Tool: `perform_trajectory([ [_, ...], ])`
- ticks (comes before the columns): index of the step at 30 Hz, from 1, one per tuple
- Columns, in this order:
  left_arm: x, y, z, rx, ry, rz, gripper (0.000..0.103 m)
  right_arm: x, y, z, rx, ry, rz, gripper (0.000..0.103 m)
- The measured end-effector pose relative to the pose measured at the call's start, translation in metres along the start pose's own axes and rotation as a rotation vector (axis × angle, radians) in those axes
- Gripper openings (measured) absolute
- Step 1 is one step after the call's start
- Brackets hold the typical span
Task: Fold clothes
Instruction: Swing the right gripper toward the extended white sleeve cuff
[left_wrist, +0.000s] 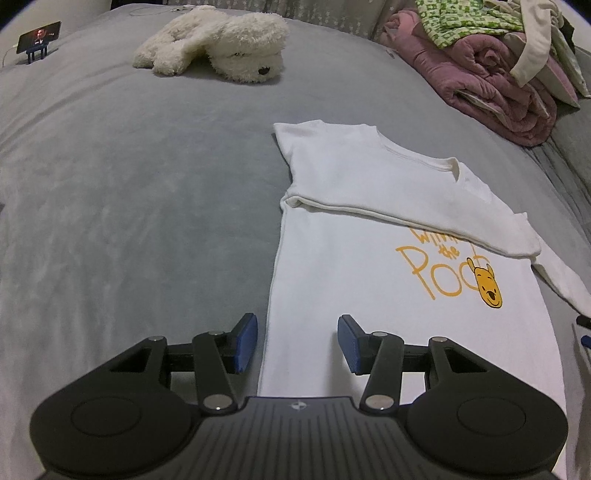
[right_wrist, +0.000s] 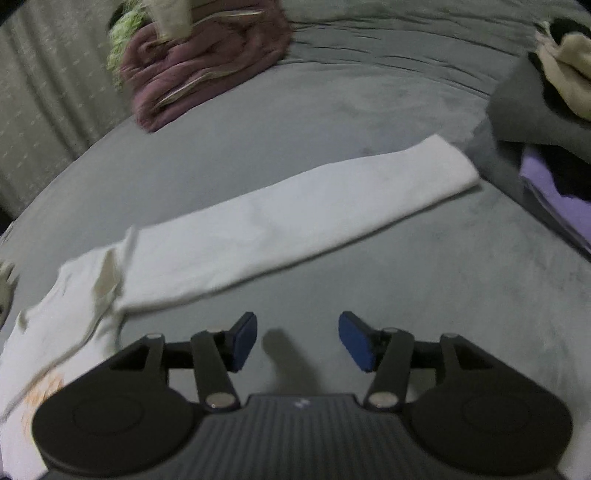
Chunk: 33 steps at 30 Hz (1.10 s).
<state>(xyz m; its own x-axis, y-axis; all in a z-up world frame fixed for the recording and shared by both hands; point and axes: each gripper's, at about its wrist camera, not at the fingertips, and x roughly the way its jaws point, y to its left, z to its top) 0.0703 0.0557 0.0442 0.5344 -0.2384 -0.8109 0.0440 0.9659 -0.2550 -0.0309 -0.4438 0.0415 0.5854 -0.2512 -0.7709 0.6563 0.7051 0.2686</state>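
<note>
I see a grey bedspread (left_wrist: 129, 166) under everything. On it lies a white sweatshirt (left_wrist: 369, 177) with orange-yellow lettering (left_wrist: 432, 269) and a yellow bear face (left_wrist: 488, 288) outlined in black. Its outstretched sleeve (right_wrist: 295, 218) is plain white. My left tongs (left_wrist: 297, 343) and right tongs (right_wrist: 297, 341) are black with blue pads (left_wrist: 246, 341). A fluffy cream plush dog (left_wrist: 221, 48) has a dark nose. The rolled blanket (left_wrist: 491, 92) is dusty pink, and the cloth (left_wrist: 454, 26) on top is green with a white pattern. A purple garment (right_wrist: 561, 199) shows at the right.
</note>
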Motion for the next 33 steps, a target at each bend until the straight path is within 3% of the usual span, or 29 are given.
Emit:
perform_trajectory([
  [17, 0.005, 0.006, 0.002, -0.023, -0.064, -0.015, 0.049, 0.034, -0.054, 0.046, 0.224, -0.076, -0.024, 0.053],
  [33, 0.004, 0.006, 0.001, -0.024, -0.083, -0.026, 0.049, 0.039, -0.095, 0.063, 0.381, -0.119, -0.008, 0.052],
])
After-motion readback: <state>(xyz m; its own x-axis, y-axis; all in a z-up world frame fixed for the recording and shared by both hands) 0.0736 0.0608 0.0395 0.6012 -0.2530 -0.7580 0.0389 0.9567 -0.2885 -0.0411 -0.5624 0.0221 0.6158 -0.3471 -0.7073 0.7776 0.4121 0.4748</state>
